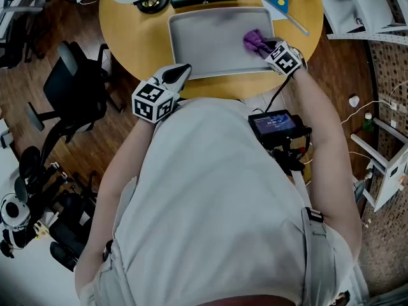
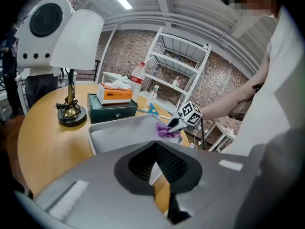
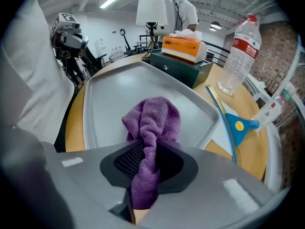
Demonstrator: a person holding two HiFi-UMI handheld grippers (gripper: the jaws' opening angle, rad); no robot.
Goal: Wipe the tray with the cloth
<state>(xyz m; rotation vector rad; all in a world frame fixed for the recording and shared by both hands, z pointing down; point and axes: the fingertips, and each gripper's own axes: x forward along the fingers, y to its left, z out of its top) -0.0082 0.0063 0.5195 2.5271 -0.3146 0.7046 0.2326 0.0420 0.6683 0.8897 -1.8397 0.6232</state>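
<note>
- Gripping the purple cloth (image 3: 152,120), the right gripper (image 3: 145,163) had its jaws part-closed on a bunched fold. The rest of the cloth stood out past the fingertips as a loose wad.
- That wad rested on the floor of the grey tray (image 3: 119,94), directly below and ahead of the jaws. The steep downward tilt appeared intended to press the cloth flat for a wiping stroke.
- In the head view, the cloth (image 1: 255,40) lay at the tray's (image 1: 204,43) right end, under the right gripper (image 1: 266,46). Most of the tray floor stretched away to that gripper's left, judged yet to be covered.
- The left gripper (image 2: 155,163) had its jaws drawn together at the tips with nothing between them. It hung just short of the tray's near corner (image 1: 180,73), apparently kept clear of the stroke or ready to steady the tray. Contact could not be confirmed.
- Tray contents: the cloth only.
- Beyond the tray's far rim from the right gripper stood a green drawer box (image 3: 183,68). An orange tissue box (image 3: 183,46) sat on it, with white tissue showing from its top.
- Off to the right gripper's right were a capped water bottle (image 3: 238,56) and a blue squeegee (image 3: 240,125), both outside the tray.
</note>
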